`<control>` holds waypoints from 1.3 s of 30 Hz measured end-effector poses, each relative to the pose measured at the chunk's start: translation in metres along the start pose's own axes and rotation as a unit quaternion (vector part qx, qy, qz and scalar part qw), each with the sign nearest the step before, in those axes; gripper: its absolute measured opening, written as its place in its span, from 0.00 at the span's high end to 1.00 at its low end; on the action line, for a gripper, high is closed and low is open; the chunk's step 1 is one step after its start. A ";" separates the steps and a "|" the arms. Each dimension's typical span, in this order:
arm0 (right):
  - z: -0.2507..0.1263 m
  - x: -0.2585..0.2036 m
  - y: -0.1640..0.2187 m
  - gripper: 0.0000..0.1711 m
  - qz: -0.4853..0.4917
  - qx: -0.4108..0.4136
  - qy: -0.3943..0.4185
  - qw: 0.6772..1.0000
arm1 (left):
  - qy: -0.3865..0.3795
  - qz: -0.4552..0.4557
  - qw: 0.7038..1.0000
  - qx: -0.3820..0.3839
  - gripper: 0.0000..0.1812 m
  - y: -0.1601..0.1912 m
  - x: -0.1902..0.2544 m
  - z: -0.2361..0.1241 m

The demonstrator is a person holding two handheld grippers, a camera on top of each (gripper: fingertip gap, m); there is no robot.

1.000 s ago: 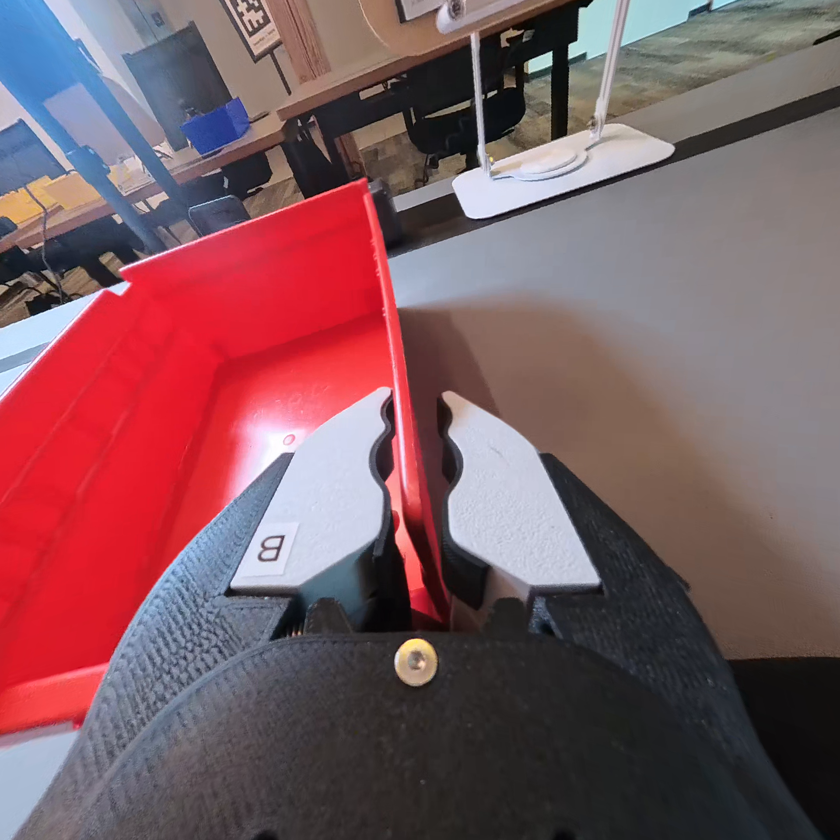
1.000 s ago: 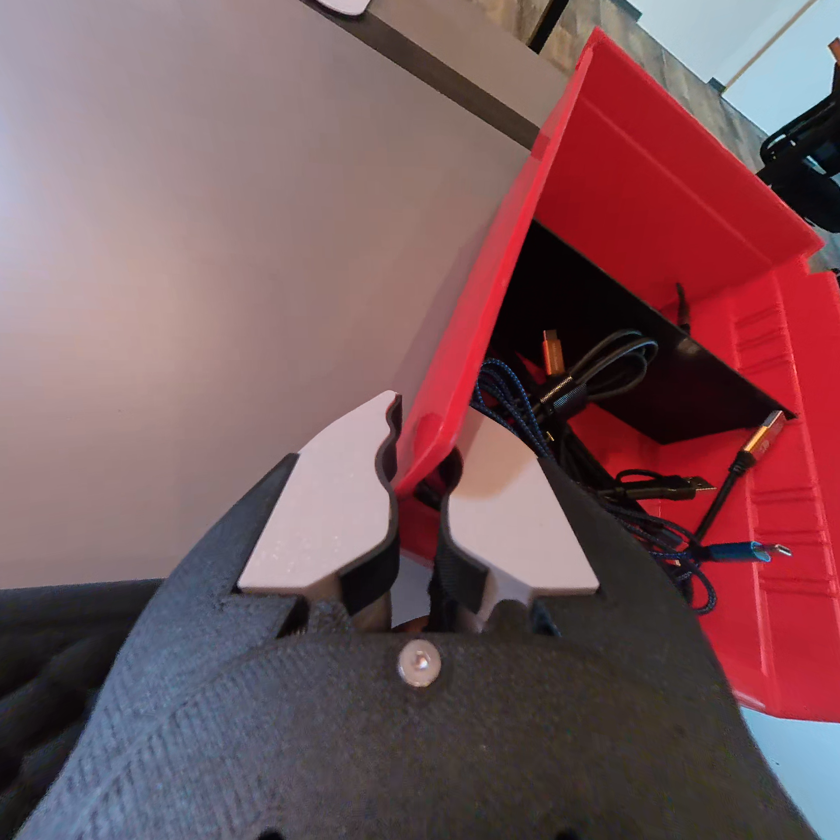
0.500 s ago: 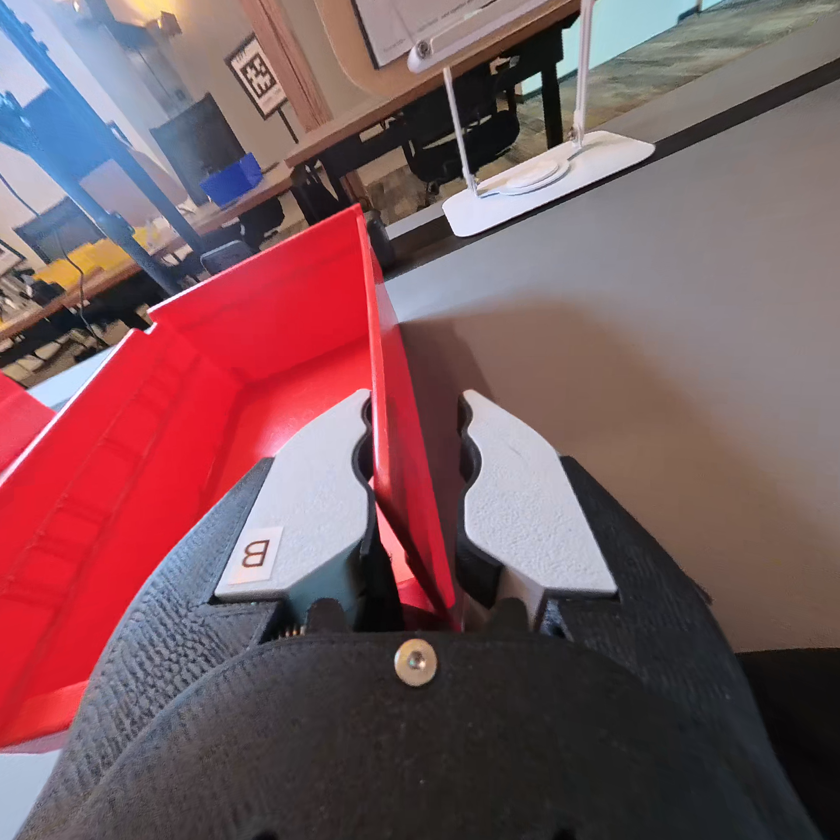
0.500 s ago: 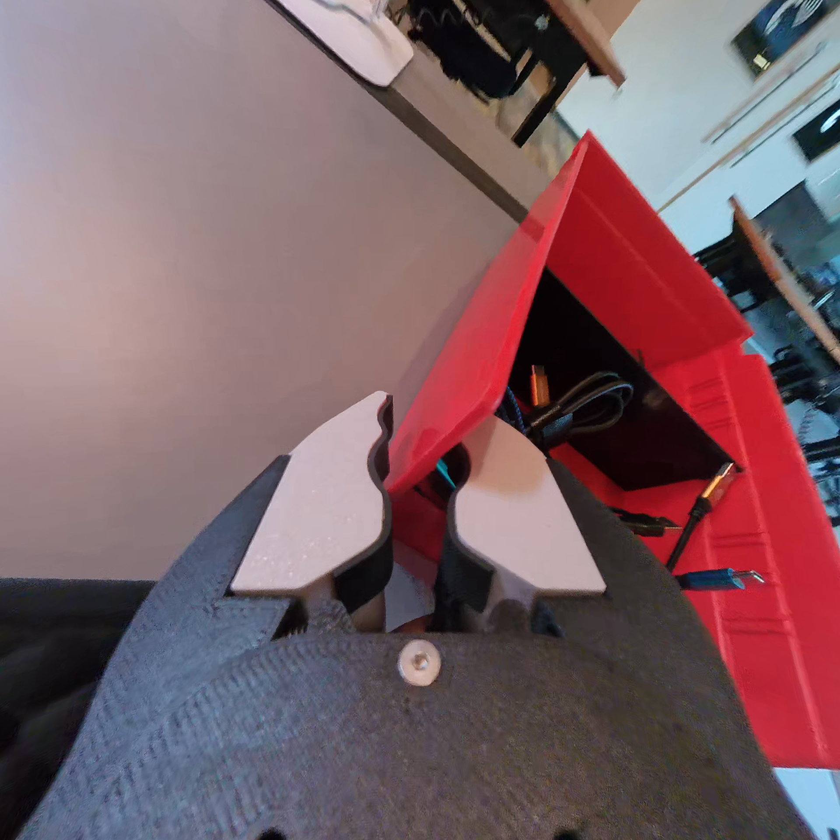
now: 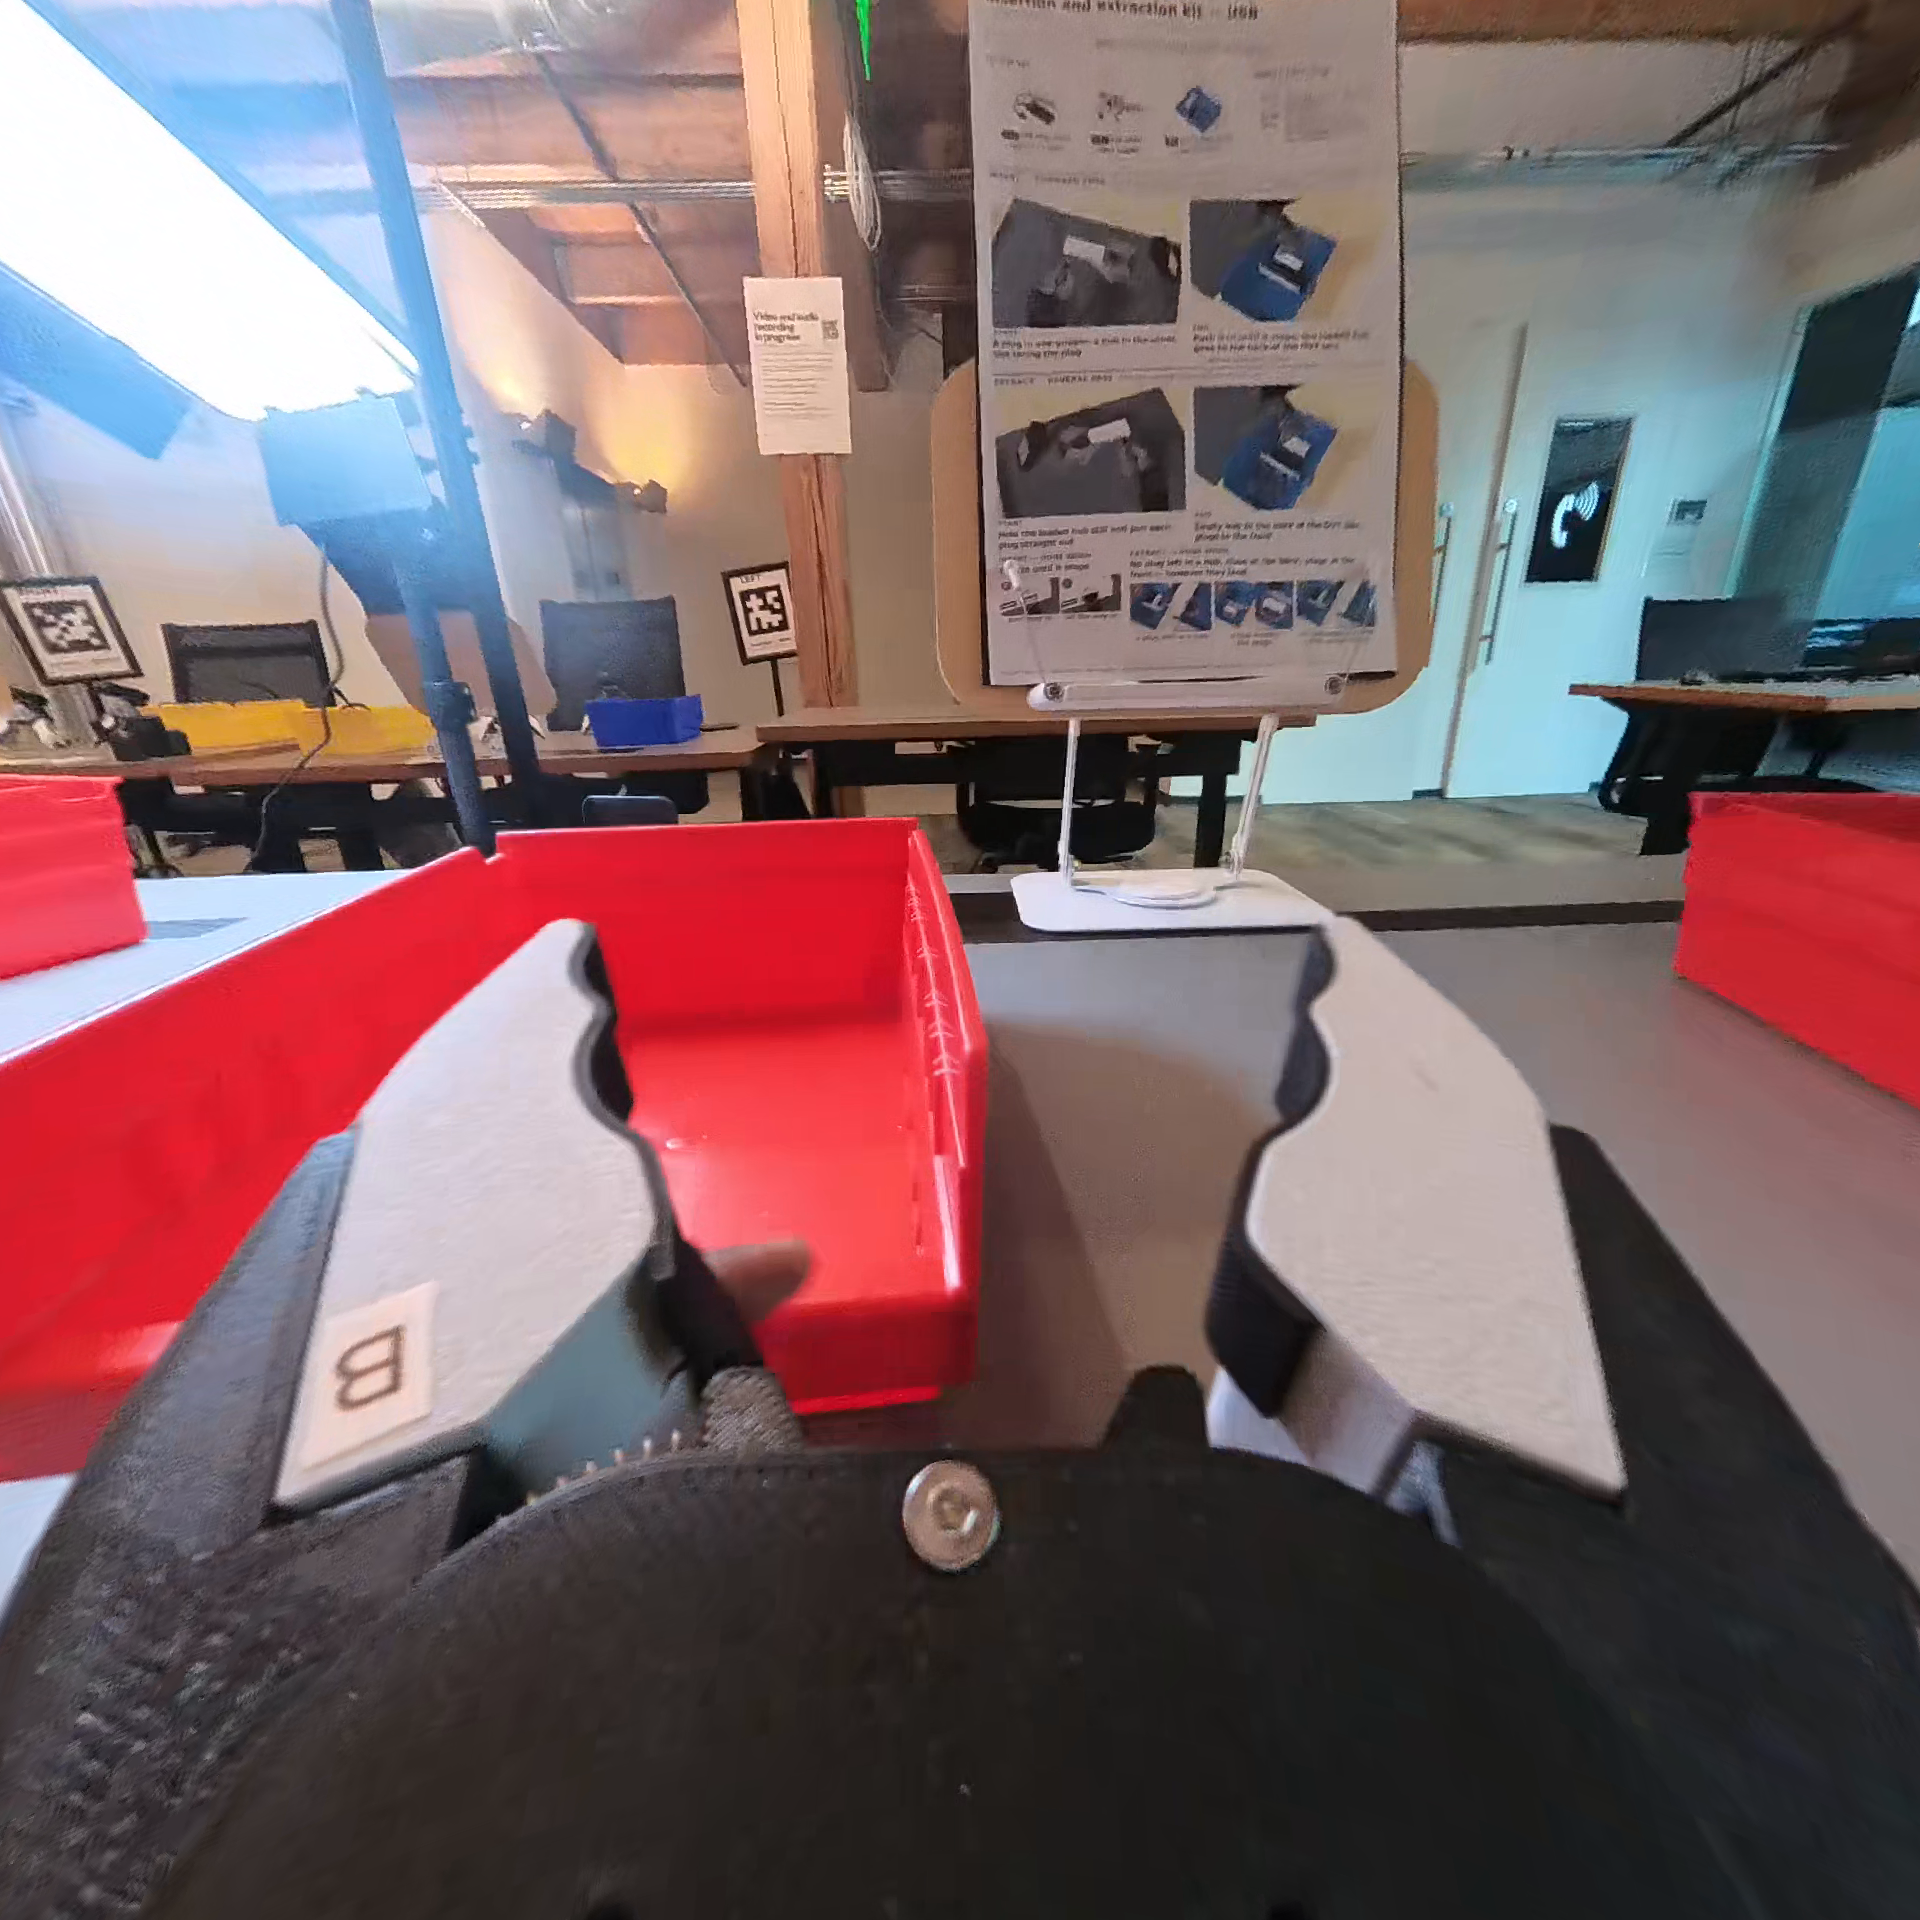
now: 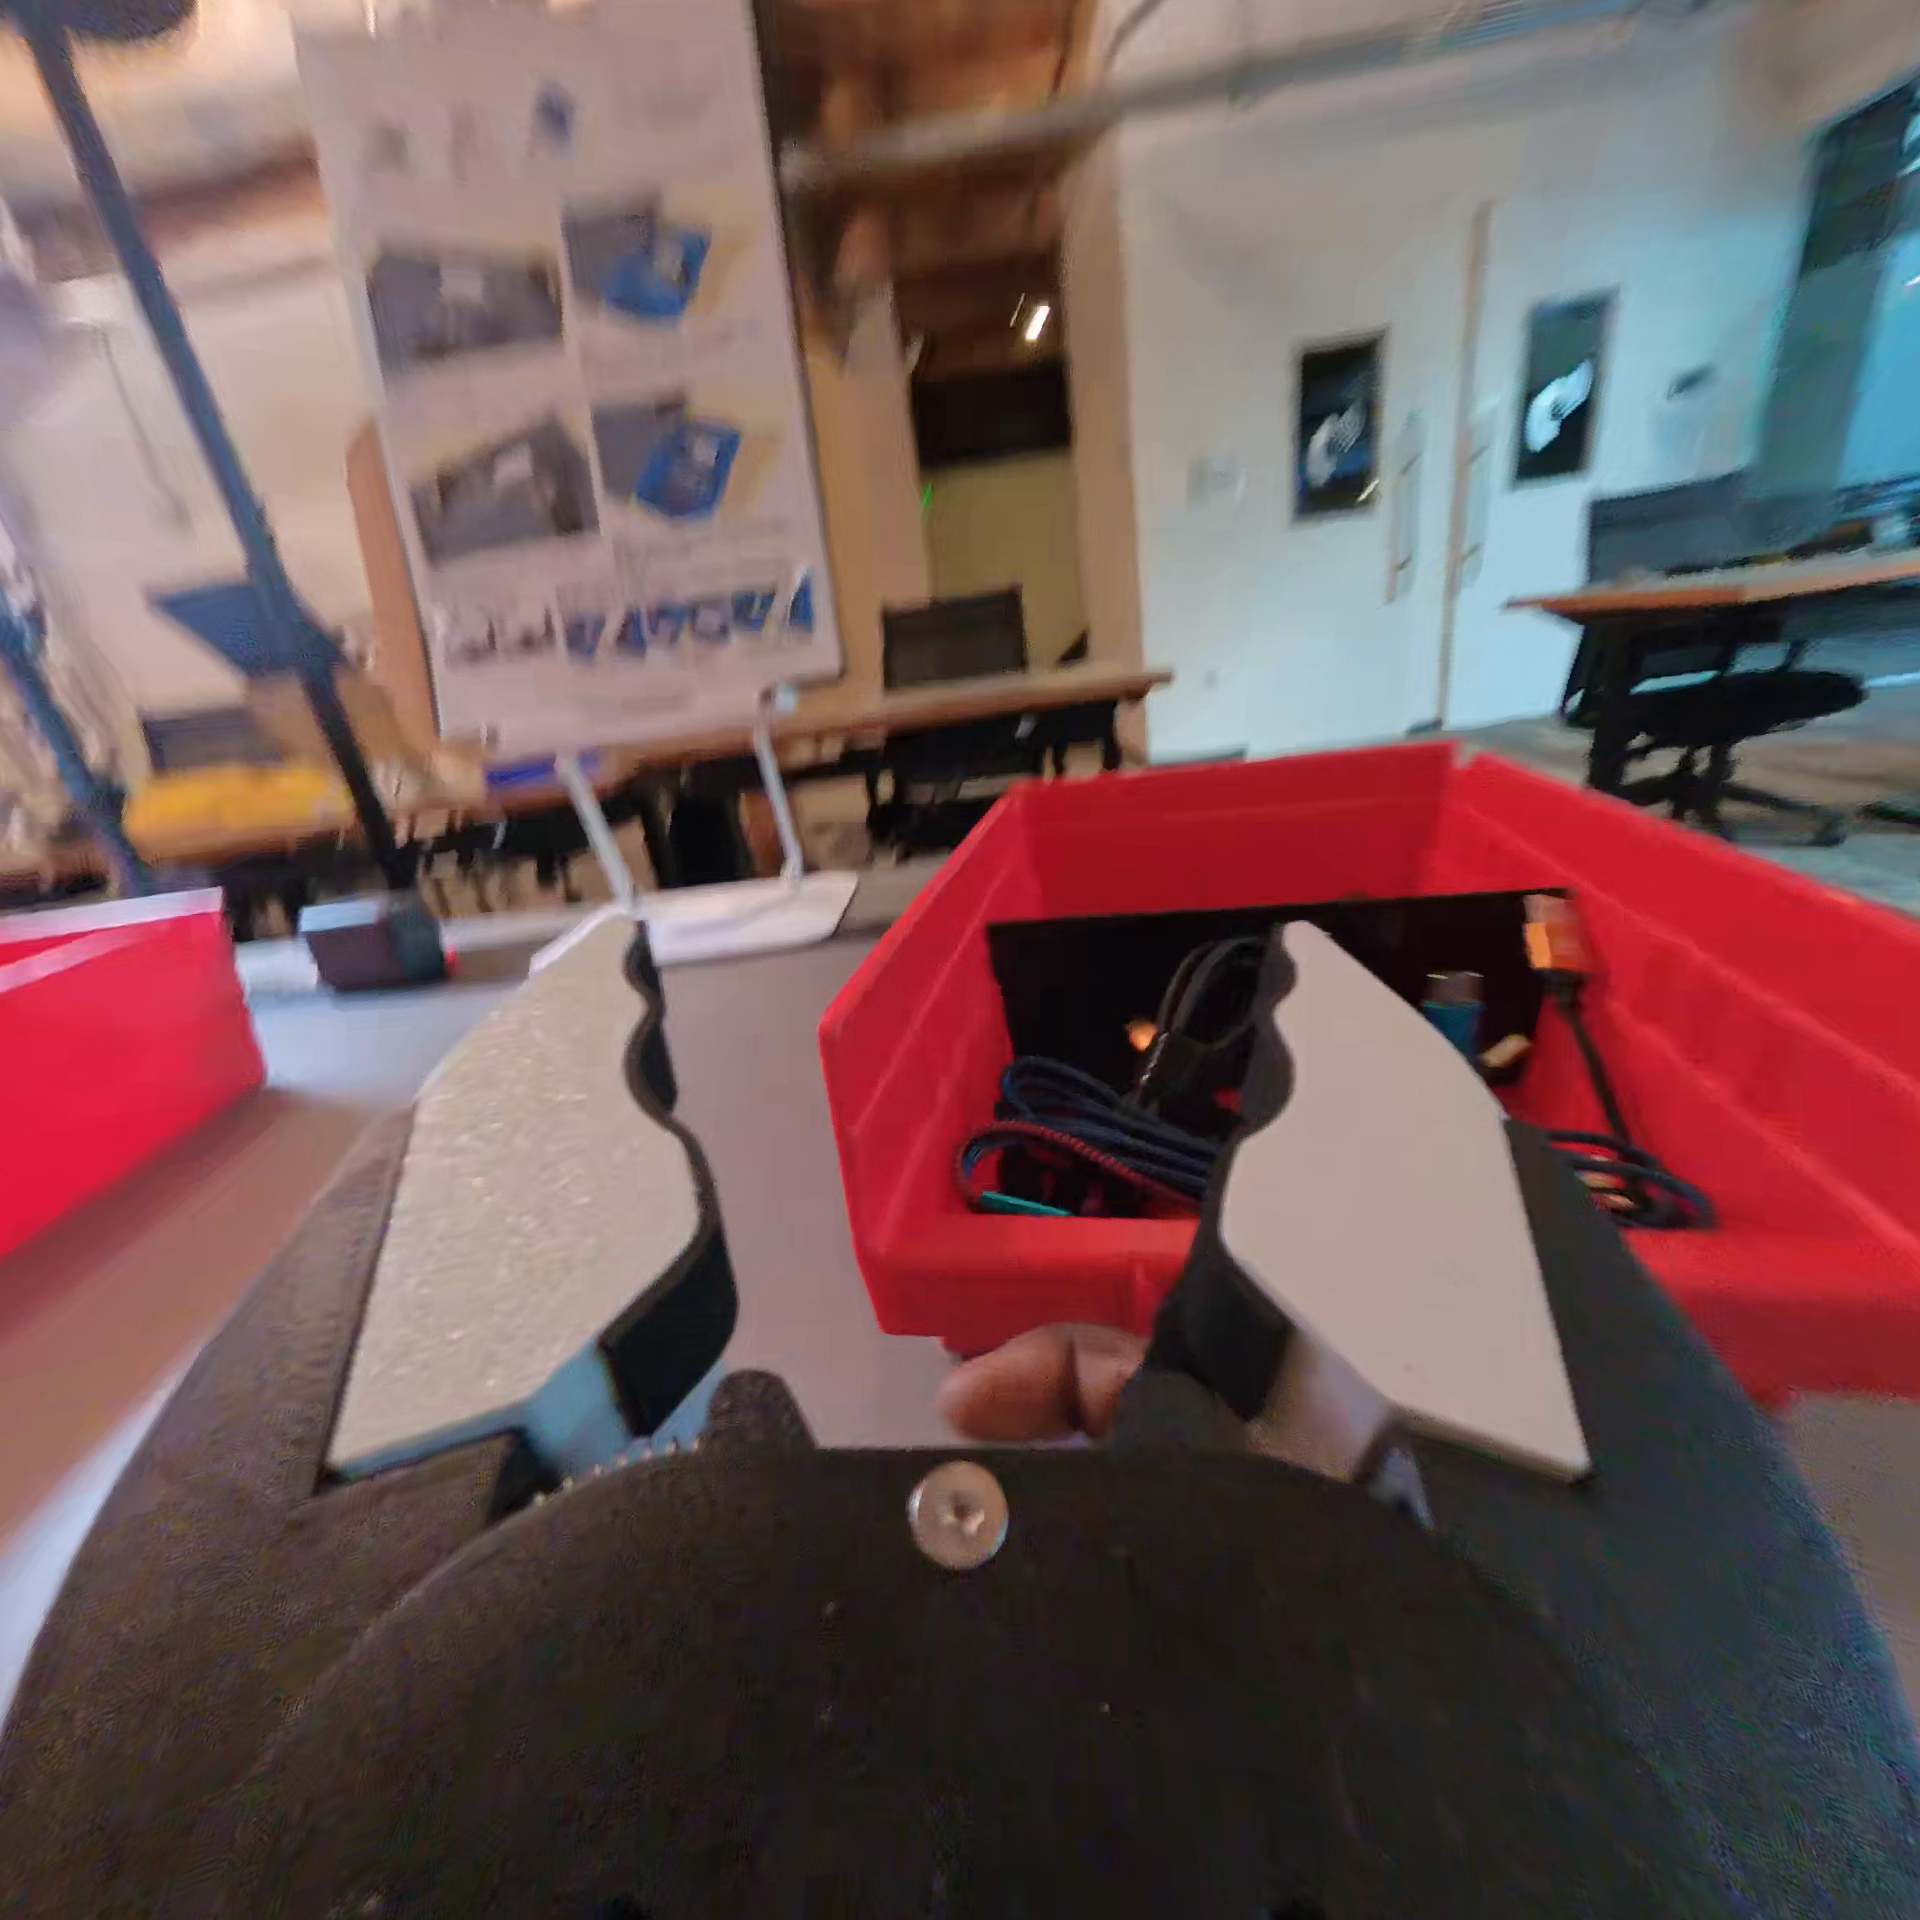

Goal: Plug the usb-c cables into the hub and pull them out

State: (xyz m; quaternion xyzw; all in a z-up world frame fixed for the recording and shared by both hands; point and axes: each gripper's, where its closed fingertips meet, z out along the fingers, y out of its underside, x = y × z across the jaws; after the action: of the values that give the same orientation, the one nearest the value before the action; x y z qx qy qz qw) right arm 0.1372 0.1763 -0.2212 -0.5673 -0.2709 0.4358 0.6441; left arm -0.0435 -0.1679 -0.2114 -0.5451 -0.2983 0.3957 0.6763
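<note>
You held the left gripper level and low over the grey table, its two grey fingers spread wide with nothing between them. Your fingertip showed beside the base of the left finger. A red bin with nothing visible in it sat at 11 o'clock, its right wall lying inside the gap between the fingers, touching neither as far as the view showed.

You held the right gripper level as well, released, jaws well apart and gripping nothing. Your thumb showed at the base of the gap. At 1 o'clock sat another red bin, its near left corner just inside the gap. In it lay the usb-c cables: a blue braided coil and black leads near the front, in front of a black divider, and an orange plug propped at the right wall. You could not pick out the hub in either view.

The surface was a plain grey tabletop. At 12 o'clock in the left wrist view stood a white stand carrying an instruction sheet with photos. The edge of a further red bin sat at 2 o'clock, another at 10 o'clock. Behind lay an office with desks, chairs, a wooden post, yellow and blue bins and black-and-white marker cards. The right wrist view was motion-blurred.
</note>
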 end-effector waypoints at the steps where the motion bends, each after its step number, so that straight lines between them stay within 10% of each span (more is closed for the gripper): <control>1: -0.013 0.006 -0.009 0.33 0.005 0.032 0.023 0.999 | 0.003 0.001 1.000 -0.006 0.29 0.000 0.002 -0.002; 14: -0.012 -0.011 0.049 0.17 -0.166 -0.187 0.031 0.968 | 0.042 0.017 0.982 -0.183 0.21 0.049 0.025 -0.007; 24: -0.011 0.001 0.051 0.22 -0.096 -0.193 0.034 0.976 | 0.043 -0.006 0.982 -0.185 0.21 0.051 0.022 -0.007; 39: -0.009 -0.020 0.060 0.29 -0.253 -0.203 0.023 0.946 | 0.036 0.002 0.983 -0.182 0.23 0.050 0.022 -0.008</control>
State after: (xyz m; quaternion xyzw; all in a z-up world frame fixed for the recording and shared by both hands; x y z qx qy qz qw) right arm 0.1200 0.1528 -0.2783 -0.6085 -0.4737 0.1813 0.6103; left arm -0.0367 -0.1485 -0.2628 -0.6735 -0.3395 0.3164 0.5753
